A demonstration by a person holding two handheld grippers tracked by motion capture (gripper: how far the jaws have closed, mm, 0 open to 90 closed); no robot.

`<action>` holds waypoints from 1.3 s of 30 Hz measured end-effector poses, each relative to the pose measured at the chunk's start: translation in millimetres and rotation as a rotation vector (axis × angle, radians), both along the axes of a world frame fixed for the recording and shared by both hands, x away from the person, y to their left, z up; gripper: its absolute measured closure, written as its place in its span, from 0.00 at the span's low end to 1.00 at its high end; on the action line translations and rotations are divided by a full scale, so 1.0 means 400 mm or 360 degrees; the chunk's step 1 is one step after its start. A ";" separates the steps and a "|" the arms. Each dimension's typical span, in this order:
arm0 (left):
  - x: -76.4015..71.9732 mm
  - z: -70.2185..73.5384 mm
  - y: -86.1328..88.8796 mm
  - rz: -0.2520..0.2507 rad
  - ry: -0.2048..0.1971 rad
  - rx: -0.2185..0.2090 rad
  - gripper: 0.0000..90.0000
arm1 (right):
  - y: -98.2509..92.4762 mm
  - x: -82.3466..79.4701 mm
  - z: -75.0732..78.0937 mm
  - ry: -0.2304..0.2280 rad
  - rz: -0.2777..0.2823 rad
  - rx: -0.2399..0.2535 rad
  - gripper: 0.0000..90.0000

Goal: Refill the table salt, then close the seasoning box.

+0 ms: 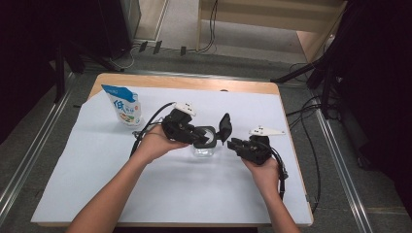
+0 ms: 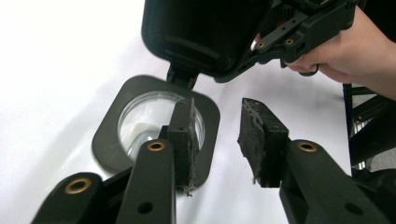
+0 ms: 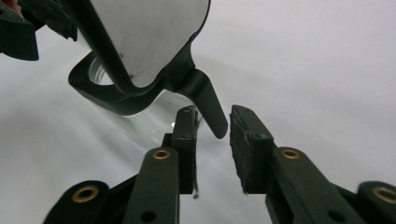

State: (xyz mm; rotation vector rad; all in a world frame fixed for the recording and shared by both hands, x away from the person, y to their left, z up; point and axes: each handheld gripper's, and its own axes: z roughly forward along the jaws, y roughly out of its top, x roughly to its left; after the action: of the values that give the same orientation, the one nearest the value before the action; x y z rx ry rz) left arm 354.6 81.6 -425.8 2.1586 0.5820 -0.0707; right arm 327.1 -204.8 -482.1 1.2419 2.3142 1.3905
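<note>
Jar (image 1: 204, 149) with hinged lid (image 1: 224, 127) already raised upright; left gripper (image 2: 217, 140) and right gripper (image 3: 214, 140) both part-open, holding nothing, pouch (image 1: 124, 105) untouched.

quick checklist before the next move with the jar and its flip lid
1. Lid flipped up on its hinge: ok.
2. Jar upright on the white sheet: ok.
3. Jar mouth unobstructed, seen from the left gripper view: ok.
4. Left gripper free of the jar: ok, jaws apart, nothing between the pads.
5. Right gripper free of the lid tab: ok, tab sits in the gap with no pad pressing it.
6. Pouch upright, away from both hands: ok.
</note>
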 end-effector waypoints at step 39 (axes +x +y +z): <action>-0.049 -0.061 0.280 0.0435 -0.0010 -0.0029 0.46 | -0.028 0.002 -0.022 0.0044 0.0024 -0.0011 0.68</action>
State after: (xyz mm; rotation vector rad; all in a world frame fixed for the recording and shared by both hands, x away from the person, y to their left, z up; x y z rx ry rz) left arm 335.1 193.5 -450.2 2.0419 0.8634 0.0795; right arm 327.9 -215.9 -491.0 1.2519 2.3494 1.3772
